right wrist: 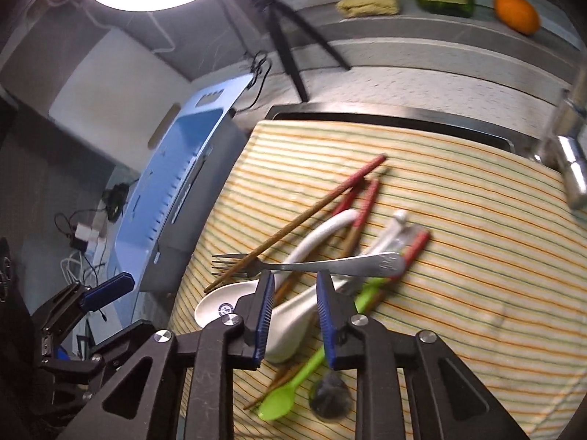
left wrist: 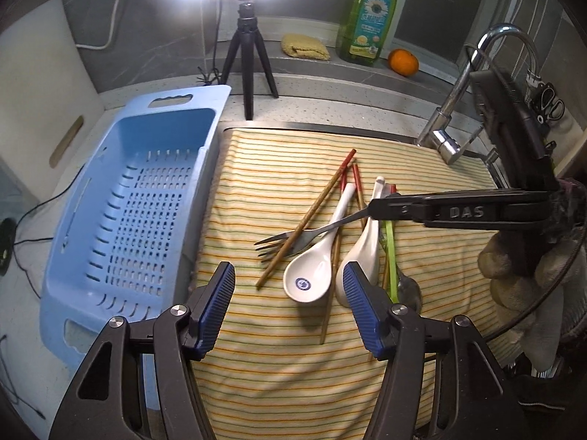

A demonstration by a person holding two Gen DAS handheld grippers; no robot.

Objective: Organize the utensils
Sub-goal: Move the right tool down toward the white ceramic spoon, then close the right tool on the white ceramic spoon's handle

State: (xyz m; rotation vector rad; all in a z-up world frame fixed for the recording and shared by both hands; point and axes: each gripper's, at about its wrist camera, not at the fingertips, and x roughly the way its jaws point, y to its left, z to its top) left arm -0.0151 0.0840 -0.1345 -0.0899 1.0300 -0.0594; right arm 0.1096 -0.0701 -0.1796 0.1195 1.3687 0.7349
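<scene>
A heap of utensils lies on a striped cloth (left wrist: 286, 359): a metal fork (left wrist: 293, 239), two white ceramic spoons (left wrist: 317, 260) (left wrist: 361, 245), red-tipped wooden chopsticks (left wrist: 315, 209), a green plastic spoon (right wrist: 290, 385) and a metal spoon (right wrist: 328, 399). My left gripper (left wrist: 290, 278) is open and empty, hovering near the cloth's left front by the spoons. My right gripper (right wrist: 295, 282) is partly open just above the fork (right wrist: 312, 266) and spoons, not closed on anything; it shows in the left wrist view (left wrist: 381, 207) over the fork's handle.
A light blue slotted drain basket (left wrist: 124, 212) stands left of the cloth. A tap (left wrist: 458, 110) rises at the back right. A ring light on a black tripod (left wrist: 247, 55), a sponge (left wrist: 304, 47), a green bottle (left wrist: 367, 18) and an orange (left wrist: 403, 62) stand behind.
</scene>
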